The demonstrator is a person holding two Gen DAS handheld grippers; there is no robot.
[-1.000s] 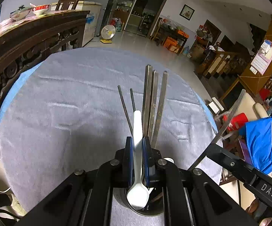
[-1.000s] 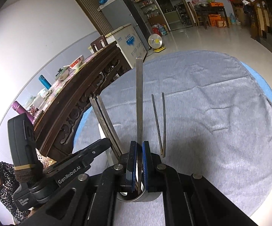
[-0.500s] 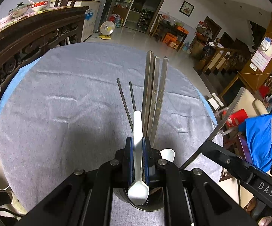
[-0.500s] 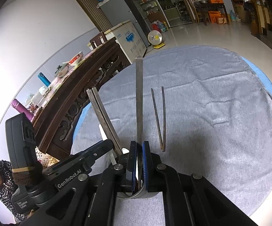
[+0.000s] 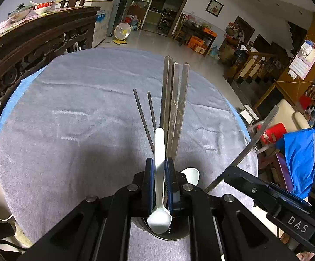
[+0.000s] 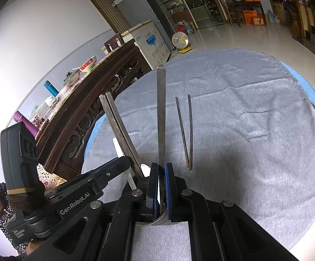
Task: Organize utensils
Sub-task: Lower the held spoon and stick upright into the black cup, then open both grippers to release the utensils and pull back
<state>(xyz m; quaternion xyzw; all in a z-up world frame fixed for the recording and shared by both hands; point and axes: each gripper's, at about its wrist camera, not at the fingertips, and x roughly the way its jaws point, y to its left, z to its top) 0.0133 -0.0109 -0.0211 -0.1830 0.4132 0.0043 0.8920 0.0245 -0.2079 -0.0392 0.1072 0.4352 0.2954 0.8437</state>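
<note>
A round tabletop (image 5: pixel 74 117) under grey cloth. At its near edge stands a metal cup (image 5: pixel 175 235), mostly hidden behind the grippers. The left gripper (image 5: pixel 159 174) has its fingers closed narrow on a white spoon (image 5: pixel 159 152), bowl end down over the cup. The right gripper (image 6: pixel 161 178) pinches a flat metal chopstick (image 6: pixel 161 113) upright above the cup. Three more chopsticks (image 5: pixel 175 108) lean in the cup (a second white spoon (image 5: pixel 191 175) beside them). Two thin dark sticks (image 6: pixel 185 130) lie on the cloth just beyond.
</note>
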